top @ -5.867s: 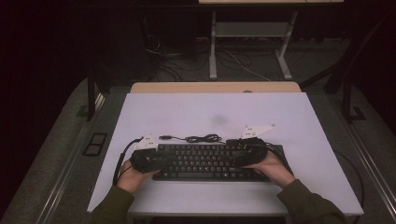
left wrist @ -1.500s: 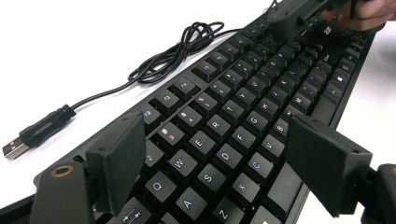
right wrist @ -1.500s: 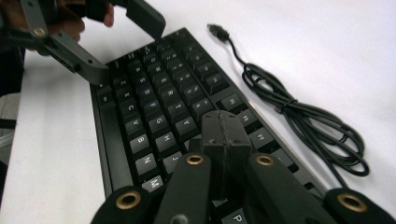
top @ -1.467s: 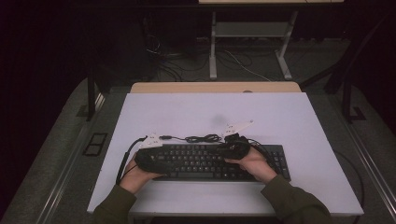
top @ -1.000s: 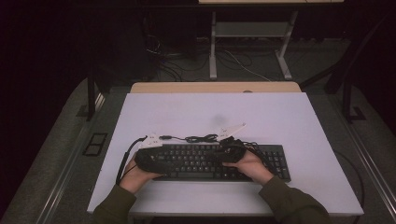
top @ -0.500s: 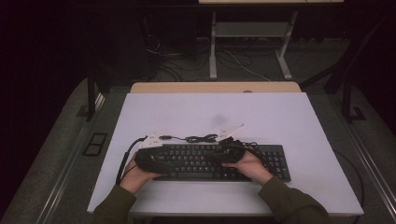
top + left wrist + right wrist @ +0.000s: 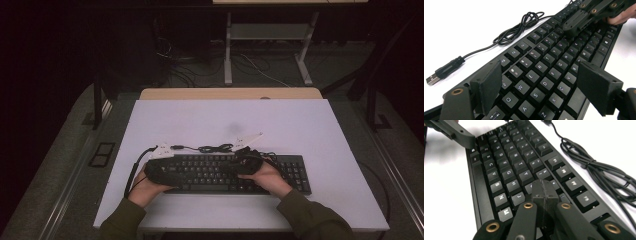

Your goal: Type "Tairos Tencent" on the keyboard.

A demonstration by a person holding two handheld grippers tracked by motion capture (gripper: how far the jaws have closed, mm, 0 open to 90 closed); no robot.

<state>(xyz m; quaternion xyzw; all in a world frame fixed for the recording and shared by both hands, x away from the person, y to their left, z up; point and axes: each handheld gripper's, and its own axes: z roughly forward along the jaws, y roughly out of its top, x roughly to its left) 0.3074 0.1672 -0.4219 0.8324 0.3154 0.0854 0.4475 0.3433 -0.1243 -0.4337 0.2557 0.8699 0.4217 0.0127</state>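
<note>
The keyboard (image 7: 225,172) lies flat on the table (image 7: 310,125), directly beneath both tongs. The left gripper (image 7: 536,92) stands wide open over the letter rows, one jaw toward the number-row side, the other toward the space-bar side, holding nothing. The right gripper (image 7: 543,192) is fully closed, its joined tips resting on or just above a key near the J and K; contact cannot be confirmed. The coiled cable (image 7: 599,172) lies beyond the keyboard's far edge.

Assessment: a rigid, moderately light plastic body with smooth sides and loose keycaps. Grip is best taken across the frame edges, not the keys. The trailing cable may drag.
</note>
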